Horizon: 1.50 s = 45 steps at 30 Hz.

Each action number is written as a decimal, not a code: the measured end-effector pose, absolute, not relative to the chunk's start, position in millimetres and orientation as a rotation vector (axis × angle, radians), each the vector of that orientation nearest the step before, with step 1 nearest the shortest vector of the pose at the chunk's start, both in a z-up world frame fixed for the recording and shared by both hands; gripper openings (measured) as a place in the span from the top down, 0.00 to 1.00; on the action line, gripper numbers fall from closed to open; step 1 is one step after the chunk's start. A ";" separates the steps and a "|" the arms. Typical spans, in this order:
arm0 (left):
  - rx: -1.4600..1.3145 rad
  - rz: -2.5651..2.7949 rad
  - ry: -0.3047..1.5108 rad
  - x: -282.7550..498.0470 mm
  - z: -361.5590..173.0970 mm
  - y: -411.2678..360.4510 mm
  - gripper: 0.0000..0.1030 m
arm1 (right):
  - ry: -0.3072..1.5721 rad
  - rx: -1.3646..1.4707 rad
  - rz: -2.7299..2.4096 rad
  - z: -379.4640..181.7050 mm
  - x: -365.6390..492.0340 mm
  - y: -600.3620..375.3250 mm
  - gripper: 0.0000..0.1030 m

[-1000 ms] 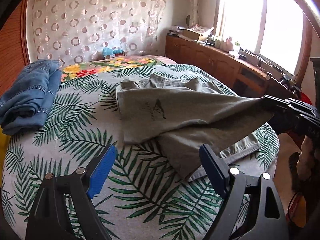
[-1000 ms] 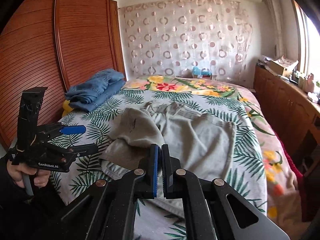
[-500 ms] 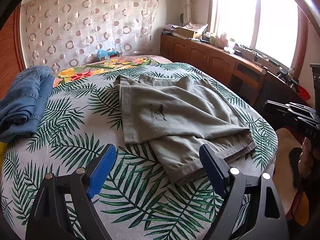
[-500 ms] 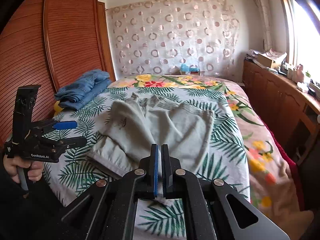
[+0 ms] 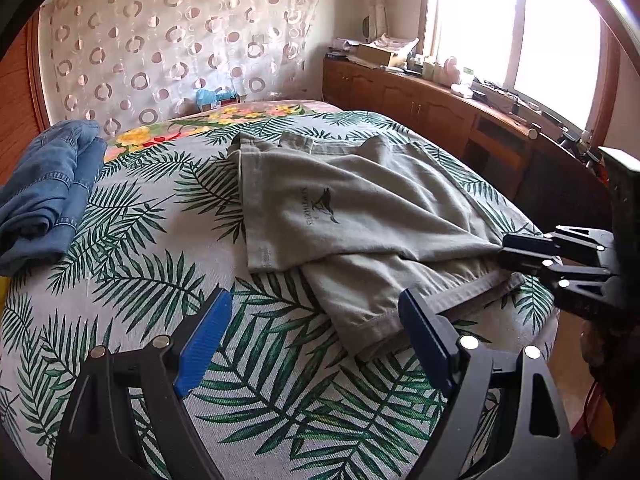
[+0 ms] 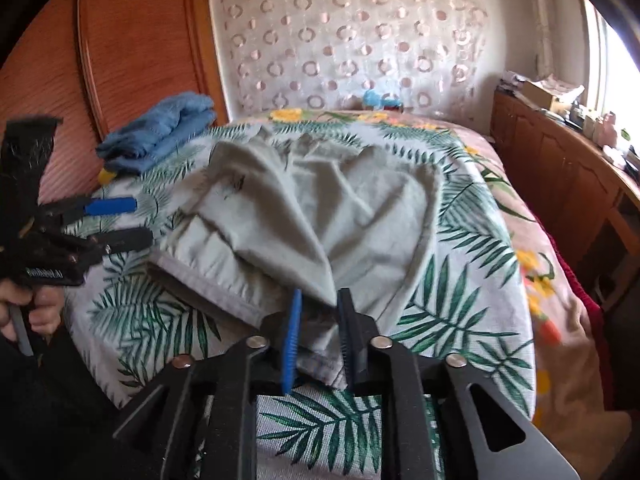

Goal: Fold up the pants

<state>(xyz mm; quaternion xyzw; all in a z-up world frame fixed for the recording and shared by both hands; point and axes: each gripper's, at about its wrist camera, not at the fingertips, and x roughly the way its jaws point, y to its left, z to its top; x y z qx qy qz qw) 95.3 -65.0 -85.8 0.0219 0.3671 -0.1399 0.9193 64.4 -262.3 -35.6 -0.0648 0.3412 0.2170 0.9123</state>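
Note:
Grey-green pants [image 5: 360, 216] lie folded lengthwise on the leaf-print bed [image 5: 140, 264], with a leg end near the bed's foot. They also show in the right wrist view [image 6: 312, 216]. My left gripper [image 5: 312, 336] is open and empty, hovering just short of the nearest hem. My right gripper [image 6: 318, 332] is partly open, its jaws on either side of a peaked fold of the pants' corner. In the left wrist view the right gripper [image 5: 508, 250] sits at the pants' right corner.
Folded blue jeans [image 5: 44, 184] lie at the bed's left side by the wooden wardrobe [image 6: 120, 60]. A wooden cabinet [image 5: 440, 112] with clutter runs under the window on the right. A dotted curtain [image 5: 180, 48] hangs behind the bed.
My right gripper carried the pants leg across and laid it down, then moved back in toward the corner with jaws opening. My left gripper stayed open and moved slightly closer.

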 end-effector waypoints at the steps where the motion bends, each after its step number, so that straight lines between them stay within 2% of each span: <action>1: 0.044 -0.288 0.756 95.0 -86.2 -64.9 0.16 | 0.709 -0.136 0.442 -36.8 66.0 -262.1 0.76; 8: 0.039 -0.287 0.761 95.0 -89.0 -65.0 0.16 | 0.740 -0.066 0.456 -28.3 81.1 -272.4 0.76; 10: 0.042 -0.286 0.766 95.6 -91.1 -66.0 0.16 | 0.735 -0.053 0.482 -23.6 81.2 -274.0 0.99; 19: 0.039 -0.283 0.764 96.3 -91.6 -65.6 0.16 | 0.635 -0.044 0.487 5.7 51.9 -296.7 0.99; 30: 0.075 -0.265 0.786 103.3 -97.1 -69.8 0.16 | 0.717 -0.060 0.447 -19.8 57.5 -287.9 0.99; 39: 0.088 -0.263 0.834 106.3 -109.5 -70.9 0.16 | 0.710 -0.014 0.400 -14.7 58.4 -301.1 0.98; 44: 0.063 -0.274 0.827 104.1 -109.1 -67.2 0.16 | 0.686 -0.005 0.414 -8.9 54.7 -298.5 0.89; 45: 0.059 -0.277 0.820 103.1 -107.5 -66.1 0.16 | 0.680 -0.009 0.419 -7.1 54.5 -296.1 0.84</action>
